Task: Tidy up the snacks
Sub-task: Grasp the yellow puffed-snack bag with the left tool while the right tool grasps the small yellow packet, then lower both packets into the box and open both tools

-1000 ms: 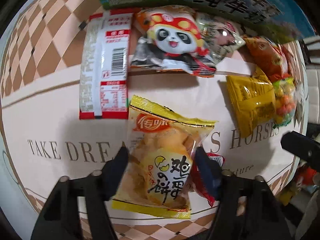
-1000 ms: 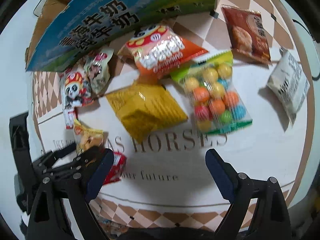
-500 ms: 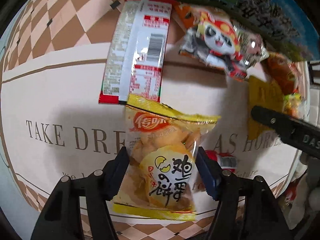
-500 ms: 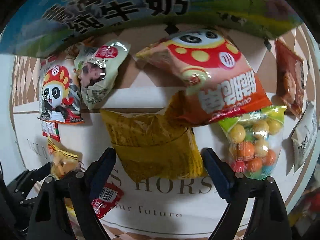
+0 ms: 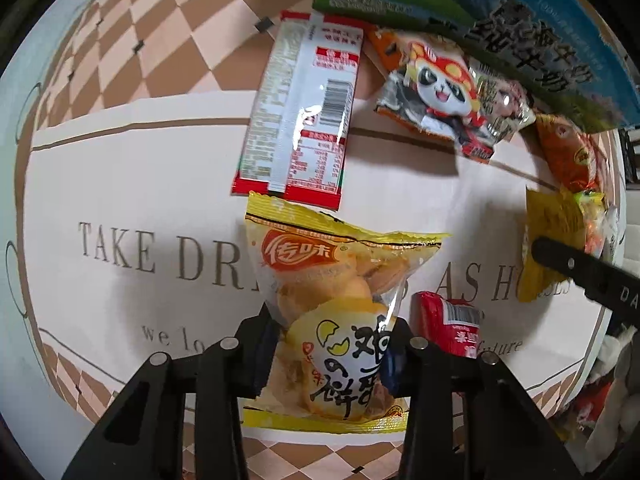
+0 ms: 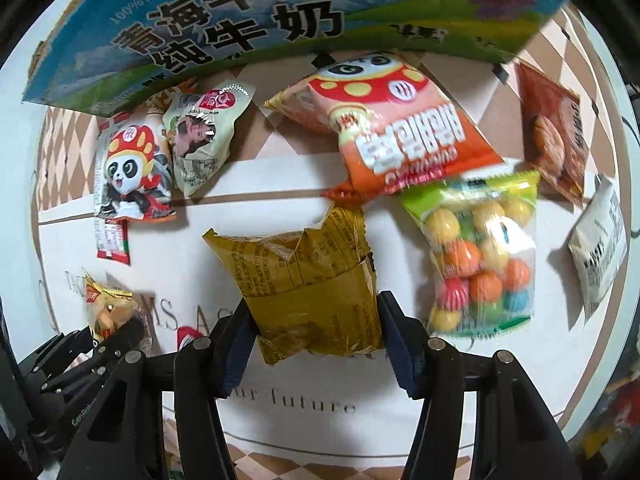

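Left tongs (image 5: pixel 330 354) pinch the yellow egg-biscuit bag (image 5: pixel 340 320); right tongs (image 6: pixel 316 336), closing, bracket the golden packet (image 6: pixel 308 284) on the desk (image 6: pixel 280 400).

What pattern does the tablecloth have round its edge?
Brown and peach checks on the tablecloth, clearest in the left wrist view.

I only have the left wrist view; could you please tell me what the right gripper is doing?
Observer: The right gripper is closing its jaws on the gold foil packet between them.
Operator: Thanks. What lies to the right of that packet?
Observer: A clear bag of coloured candy balls.
Operator: Anything beyond that?
Observer: A brown biscuit packet and a white packet, near the right edge.
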